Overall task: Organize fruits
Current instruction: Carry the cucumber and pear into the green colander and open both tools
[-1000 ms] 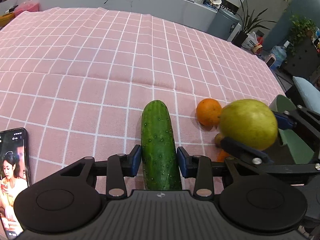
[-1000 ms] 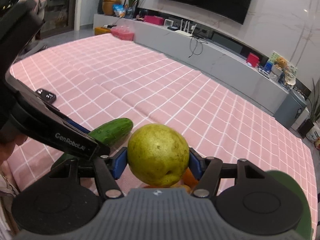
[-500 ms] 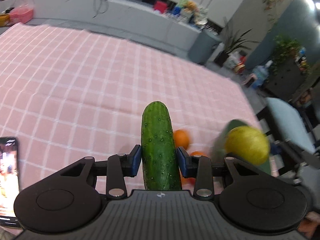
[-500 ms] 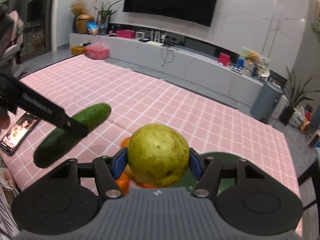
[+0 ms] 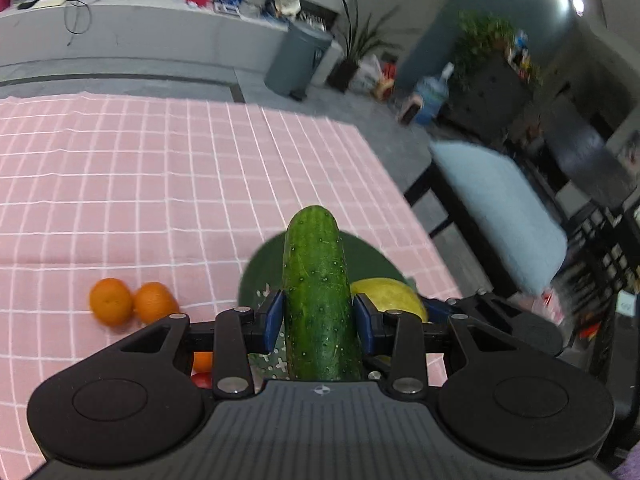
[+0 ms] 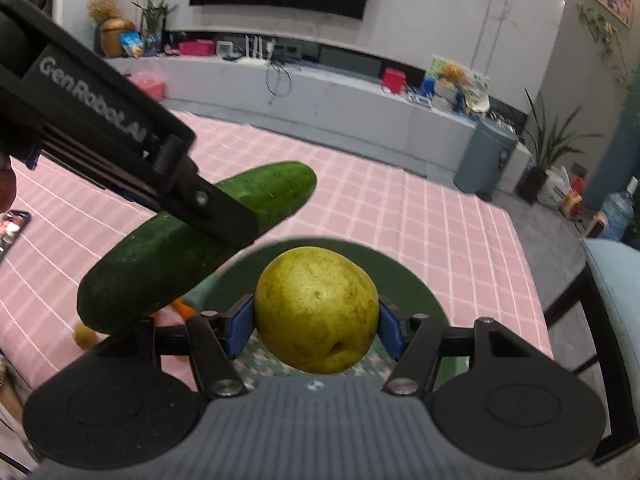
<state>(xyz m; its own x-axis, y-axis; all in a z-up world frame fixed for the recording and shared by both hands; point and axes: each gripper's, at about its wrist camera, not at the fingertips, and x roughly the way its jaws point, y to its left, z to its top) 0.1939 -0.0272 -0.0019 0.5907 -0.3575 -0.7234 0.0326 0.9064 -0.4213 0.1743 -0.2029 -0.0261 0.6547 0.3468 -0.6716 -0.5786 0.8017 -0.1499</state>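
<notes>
My left gripper (image 5: 319, 322) is shut on a dark green cucumber (image 5: 316, 292) and holds it in the air over a dark green round plate (image 5: 264, 268) near the table's right edge. My right gripper (image 6: 316, 326) is shut on a yellow-green pear (image 6: 316, 308) and holds it above the same plate (image 6: 404, 280). The pear also shows in the left wrist view (image 5: 386, 296), just right of the cucumber. The cucumber (image 6: 192, 244) and the left gripper cross the right wrist view above and to the left of the pear.
Two oranges (image 5: 132, 302) lie on the pink checked tablecloth (image 5: 140, 184) left of the plate, with more small fruit behind the left gripper. A phone (image 6: 10, 226) lies at the table's left. The table edge and a light blue chair (image 5: 504, 208) are to the right.
Both grippers have swung right with their fruit and now hang over the green plate. The cucumber has come close above the pear. The oranges now lie to the left.
</notes>
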